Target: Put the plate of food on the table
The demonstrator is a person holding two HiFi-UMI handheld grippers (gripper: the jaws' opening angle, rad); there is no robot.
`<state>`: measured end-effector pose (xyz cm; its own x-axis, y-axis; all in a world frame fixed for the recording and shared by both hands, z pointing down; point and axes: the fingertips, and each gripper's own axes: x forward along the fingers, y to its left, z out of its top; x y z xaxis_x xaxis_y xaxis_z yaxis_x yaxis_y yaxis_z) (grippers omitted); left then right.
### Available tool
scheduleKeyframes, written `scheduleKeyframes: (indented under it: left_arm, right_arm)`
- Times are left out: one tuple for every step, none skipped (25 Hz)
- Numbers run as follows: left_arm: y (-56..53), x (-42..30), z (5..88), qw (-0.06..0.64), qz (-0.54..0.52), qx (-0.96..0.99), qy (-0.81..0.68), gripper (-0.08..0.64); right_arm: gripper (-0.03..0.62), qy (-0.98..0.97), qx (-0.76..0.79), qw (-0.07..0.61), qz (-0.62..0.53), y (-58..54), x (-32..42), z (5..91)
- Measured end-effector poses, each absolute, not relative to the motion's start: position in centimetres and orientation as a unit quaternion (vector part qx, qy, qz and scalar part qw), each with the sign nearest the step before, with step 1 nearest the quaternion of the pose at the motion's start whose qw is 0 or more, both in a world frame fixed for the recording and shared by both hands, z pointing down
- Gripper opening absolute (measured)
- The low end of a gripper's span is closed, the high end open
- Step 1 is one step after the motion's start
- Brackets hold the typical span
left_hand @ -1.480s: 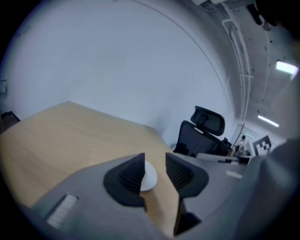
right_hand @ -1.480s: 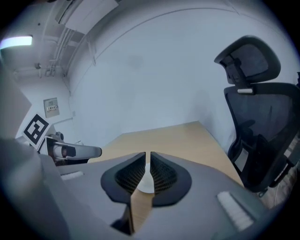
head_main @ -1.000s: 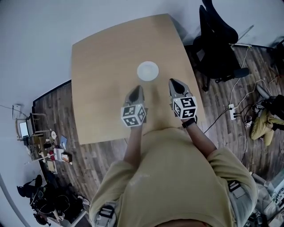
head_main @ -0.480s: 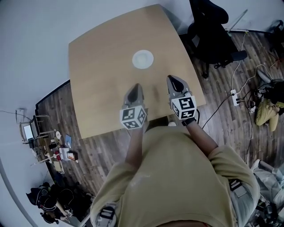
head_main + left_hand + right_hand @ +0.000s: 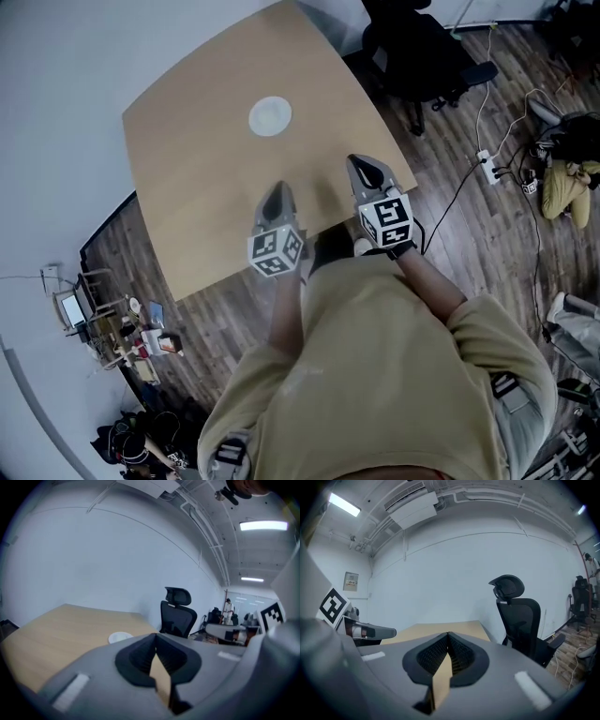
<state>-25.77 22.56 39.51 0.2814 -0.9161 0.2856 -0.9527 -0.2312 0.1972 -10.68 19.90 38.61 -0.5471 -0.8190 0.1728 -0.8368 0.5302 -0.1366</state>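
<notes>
Your left gripper point(image 5: 278, 192) & right gripper point(image 5: 362, 169): both closed, empty. Plate point(image 5: 270, 116), round, lies flat on worktop point(image 5: 197, 197), well ahead; chair point(image 5: 412, 56) beyond corner.

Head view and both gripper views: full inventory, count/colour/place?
table: 1, light wood, centre of head view
plate: 1, white, on the table's far half; contents too small to tell
office chair: 1, black, past the table's right corner
power strip: 1, white, on the floor at right
left gripper: 1, grey, jaws together, empty, over the table's near edge
right gripper: 1, grey, jaws together, empty, beside the left
person's shirt: 1, tan, bottom of head view
</notes>
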Motion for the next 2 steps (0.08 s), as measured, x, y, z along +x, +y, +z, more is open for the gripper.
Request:
scheduleKeyframes:
  left_arm:
    - [22.51,-25.26,39.69,0.17,0.056,0.782,-0.597,0.003]
    - [22.45,-24.74,39.89,0.173,0.057,0.781,-0.597,0.003]
  right_arm:
    - [0.005,-0.874,0.473,0.046,0.102,19.99,-10.01,38.69]
    - [0.005,-0.874,0.473,0.048,0.102,20.09,-9.34,38.79]
